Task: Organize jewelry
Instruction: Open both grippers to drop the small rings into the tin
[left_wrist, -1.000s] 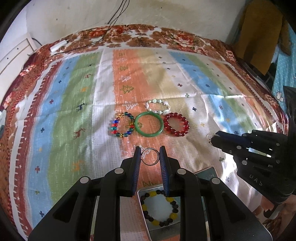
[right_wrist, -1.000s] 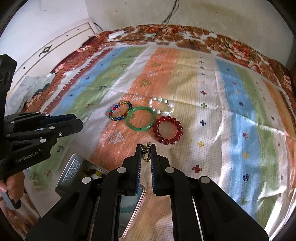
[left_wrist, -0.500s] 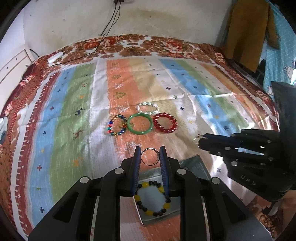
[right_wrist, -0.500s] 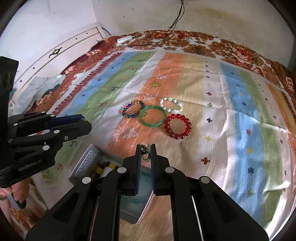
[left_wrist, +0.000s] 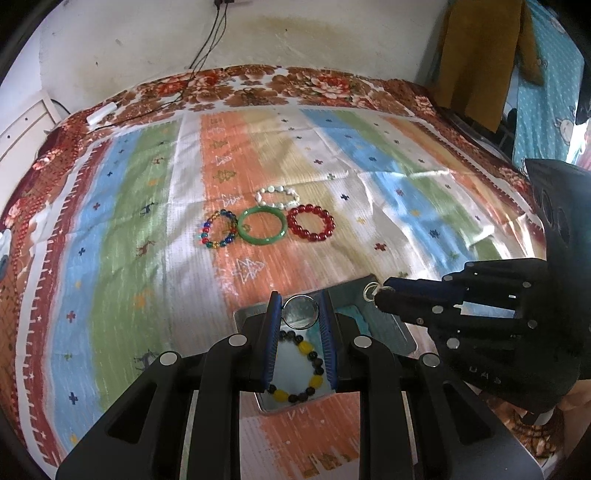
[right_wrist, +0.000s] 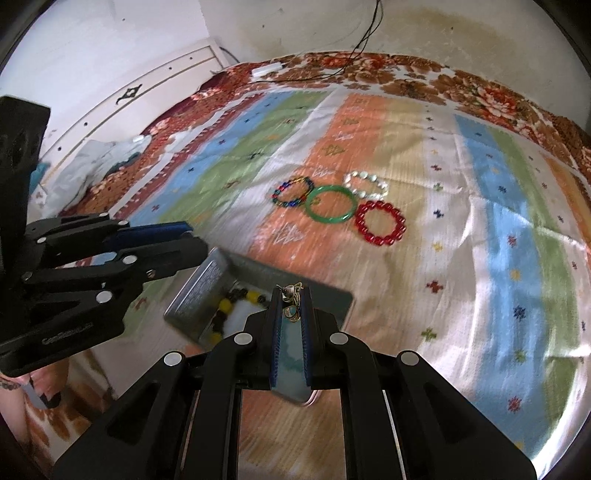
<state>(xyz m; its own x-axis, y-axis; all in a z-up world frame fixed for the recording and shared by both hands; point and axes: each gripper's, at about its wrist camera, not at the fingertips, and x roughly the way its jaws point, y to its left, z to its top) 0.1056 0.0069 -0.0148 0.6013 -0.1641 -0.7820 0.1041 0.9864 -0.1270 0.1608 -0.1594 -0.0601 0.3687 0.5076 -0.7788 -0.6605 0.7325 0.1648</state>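
Observation:
My left gripper (left_wrist: 300, 307) is shut on a thin silver ring-shaped bangle (left_wrist: 300, 312) and holds it over an open metal tin (left_wrist: 397, 325). A black-and-yellow bead bracelet (left_wrist: 299, 369) lies in the tin. My right gripper (right_wrist: 291, 295) is shut on a small gold-and-silver jewelry piece (right_wrist: 291, 300) above the tin (right_wrist: 199, 291); it shows in the left wrist view (left_wrist: 376, 291) too. On the striped cloth lie a multicolour bead bracelet (left_wrist: 218, 229), a green bangle (left_wrist: 261, 230), a white bead bracelet (left_wrist: 277, 197) and a red bead bracelet (left_wrist: 311, 223).
The striped cloth (left_wrist: 110, 240) covers a bed with a floral border. A wall with a hanging cable (left_wrist: 207, 40) is behind it. A white cabinet (right_wrist: 122, 96) stands at the left and brown clothing (left_wrist: 484, 55) hangs at the right.
Both grippers have pulled back toward the near edge with their pieces. They now hang over the tin, and the four bracelets on the cloth lie farther off.

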